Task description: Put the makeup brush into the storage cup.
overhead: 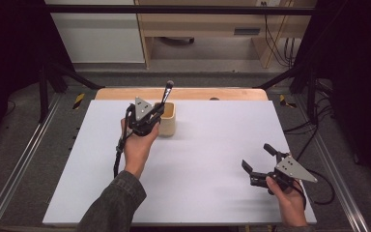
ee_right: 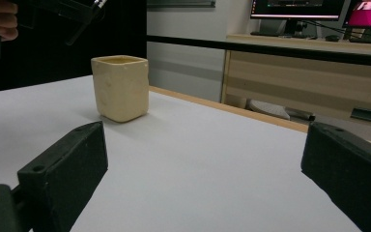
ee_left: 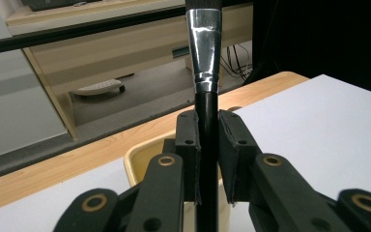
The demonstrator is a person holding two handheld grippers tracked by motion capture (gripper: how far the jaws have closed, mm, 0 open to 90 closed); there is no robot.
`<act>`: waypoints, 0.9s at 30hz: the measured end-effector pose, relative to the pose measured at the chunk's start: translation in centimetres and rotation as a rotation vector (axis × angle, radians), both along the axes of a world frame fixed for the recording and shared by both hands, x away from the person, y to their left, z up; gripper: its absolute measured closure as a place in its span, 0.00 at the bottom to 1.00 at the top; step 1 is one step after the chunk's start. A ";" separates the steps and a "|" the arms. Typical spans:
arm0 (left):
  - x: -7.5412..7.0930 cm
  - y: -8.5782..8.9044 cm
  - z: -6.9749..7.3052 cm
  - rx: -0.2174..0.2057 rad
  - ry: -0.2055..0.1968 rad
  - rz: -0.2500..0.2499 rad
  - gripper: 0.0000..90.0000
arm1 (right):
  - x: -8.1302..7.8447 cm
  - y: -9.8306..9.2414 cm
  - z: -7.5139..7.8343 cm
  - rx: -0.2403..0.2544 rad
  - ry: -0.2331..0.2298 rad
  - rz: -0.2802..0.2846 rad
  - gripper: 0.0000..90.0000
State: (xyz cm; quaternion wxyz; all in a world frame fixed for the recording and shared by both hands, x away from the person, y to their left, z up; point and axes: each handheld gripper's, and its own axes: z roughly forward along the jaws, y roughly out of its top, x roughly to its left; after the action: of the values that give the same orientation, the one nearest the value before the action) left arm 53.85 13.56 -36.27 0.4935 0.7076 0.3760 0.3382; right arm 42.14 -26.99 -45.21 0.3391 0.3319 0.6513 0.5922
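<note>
In the high view, the left gripper (overhead: 155, 112) pinches a black-handled brush (overhead: 166, 94) just above the cream cup (overhead: 168, 120), which stands toward the far left part of the white counter (overhead: 212, 145). The brush leans slightly, its tip up and away from the person and its lower end over the cup's mouth. That pose reads as a way to line the handle up with the opening so the brush can stand in the cup. The right gripper (overhead: 258, 159) rests low over the counter near its right front edge, well apart from the cup, jaws spread and empty; it seems parked out of the way, since the cup looks heavy enough to stay put without steadying.

In the left gripper view, the two black jaws are pressed onto the brush handle (ee_left: 206, 145) just below the silver ferrule (ee_left: 204, 48). Gripping near the ferrule leaves the long lower part of the handle free to enter the cup (ee_left: 142, 162), whose rim shows directly beneath the jaws.

In the right gripper view, the jaws stand wide apart with only bare counter (ee_right: 212, 159) between them. The cup (ee_right: 121, 87) stands upright farther off, and the left gripper (ee_right: 72, 12) with the hand that holds it hovers above it.
</note>
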 end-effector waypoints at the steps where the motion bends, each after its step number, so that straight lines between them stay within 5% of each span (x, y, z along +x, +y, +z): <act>1: 0.0 0.0 0.0 0.000 -0.001 0.001 0.88 | 0.0 0.0 0.0 0.001 0.001 0.000 0.03; 27: 1.5 0.7 -0.7 -0.068 0.007 0.016 0.88 | 0.0 0.0 0.0 -0.004 0.002 0.003 0.03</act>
State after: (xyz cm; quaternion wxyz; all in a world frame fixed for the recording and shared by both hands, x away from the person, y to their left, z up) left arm 55.36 14.28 -36.96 0.5130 0.6886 0.3949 0.3267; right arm 42.18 -26.95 -45.22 0.3382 0.3309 0.6532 0.5911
